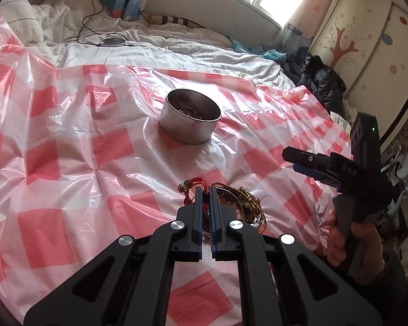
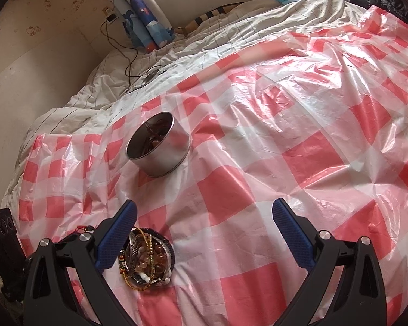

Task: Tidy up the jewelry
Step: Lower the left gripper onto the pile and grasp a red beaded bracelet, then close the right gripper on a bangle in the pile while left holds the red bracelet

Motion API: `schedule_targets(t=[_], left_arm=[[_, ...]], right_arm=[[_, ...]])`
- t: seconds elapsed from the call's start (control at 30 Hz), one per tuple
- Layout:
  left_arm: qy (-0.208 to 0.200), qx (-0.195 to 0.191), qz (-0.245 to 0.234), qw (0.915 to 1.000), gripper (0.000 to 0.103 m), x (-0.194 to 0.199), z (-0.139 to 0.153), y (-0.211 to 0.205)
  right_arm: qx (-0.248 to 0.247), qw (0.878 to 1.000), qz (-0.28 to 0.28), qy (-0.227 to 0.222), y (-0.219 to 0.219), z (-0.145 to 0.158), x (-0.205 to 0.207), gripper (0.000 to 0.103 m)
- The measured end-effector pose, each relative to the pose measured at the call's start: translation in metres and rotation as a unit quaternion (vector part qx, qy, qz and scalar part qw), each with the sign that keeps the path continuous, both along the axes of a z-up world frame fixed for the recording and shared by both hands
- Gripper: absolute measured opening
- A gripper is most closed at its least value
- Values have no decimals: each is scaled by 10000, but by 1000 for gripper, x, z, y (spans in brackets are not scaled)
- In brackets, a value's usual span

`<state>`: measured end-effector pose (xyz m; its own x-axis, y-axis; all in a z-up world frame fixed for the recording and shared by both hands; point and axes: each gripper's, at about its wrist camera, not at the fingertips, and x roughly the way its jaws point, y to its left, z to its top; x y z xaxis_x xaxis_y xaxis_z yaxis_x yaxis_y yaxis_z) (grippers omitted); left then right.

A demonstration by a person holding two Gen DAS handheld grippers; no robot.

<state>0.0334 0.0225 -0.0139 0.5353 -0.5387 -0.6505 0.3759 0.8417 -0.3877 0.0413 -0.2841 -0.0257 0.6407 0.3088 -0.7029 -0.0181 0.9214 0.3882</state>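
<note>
A heap of bracelets and bead strings lies on the red and white checked plastic sheet near the front. A round metal tin with some jewelry inside stands farther back; it also shows in the left wrist view. My left gripper is down in the heap, jaws nearly closed on a red corded piece. My right gripper is open and empty, hovering just right of the heap; it shows at the right in the left wrist view.
The sheet covers a bed with a rumpled white quilt. A black cable and round charger lie on the quilt. Dark clothes are piled at the right edge, by a painted wardrobe.
</note>
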Motion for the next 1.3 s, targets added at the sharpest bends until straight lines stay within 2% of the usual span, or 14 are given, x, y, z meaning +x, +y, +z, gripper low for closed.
schedule_targets(t=[0.17, 0.33, 0.4, 0.47, 0.5, 0.53, 0.6, 0.77, 0.87, 0.9, 0.93, 1.1, 1.3], left_arm=[[14, -20, 144, 9999, 4, 2, 2, 4], [90, -75, 260, 9996, 4, 5, -1, 10], [80, -117, 272, 9995, 4, 5, 0, 11], [90, -161, 271, 9995, 4, 6, 0, 9], [91, -160, 273, 9995, 4, 7, 0, 8], [91, -165, 260, 9995, 4, 7, 0, 6], [75, -173, 231, 9996, 4, 8, 0, 3], [63, -183, 187, 9996, 4, 9, 0, -2], [63, -198, 210, 9996, 4, 10, 0, -1], [64, -201, 223, 9995, 4, 10, 1, 0], [65, -206, 233, 9995, 4, 10, 1, 0], [55, -243, 263, 9993, 4, 9, 1, 1], [23, -280, 295, 9992, 4, 9, 3, 2]], right_arm=[[616, 9917, 1122, 140, 24, -5, 20, 96], [527, 9780, 1966, 451, 47, -11, 45, 95], [291, 9735, 2200, 558, 55, -15, 53, 95], [120, 9674, 2449, 638, 60, -19, 59, 85], [80, 9641, 2553, 729, 62, -23, 61, 67], [63, 9605, 2659, 814, 64, -27, 63, 54], [86, 9534, 2868, 934, 65, -33, 66, 50], [419, 9313, 3456, 1070, 80, -41, 65, 48], [512, 9308, 3459, 1060, 80, -45, 65, 39], [668, 9304, 3439, 1075, 77, -47, 66, 23], [746, 9315, 3399, 1058, 74, -47, 66, 12], [753, 9368, 3321, 799, 64, -41, 53, 6], [1214, 9506, 2838, 324, 36, -18, 36, 4]])
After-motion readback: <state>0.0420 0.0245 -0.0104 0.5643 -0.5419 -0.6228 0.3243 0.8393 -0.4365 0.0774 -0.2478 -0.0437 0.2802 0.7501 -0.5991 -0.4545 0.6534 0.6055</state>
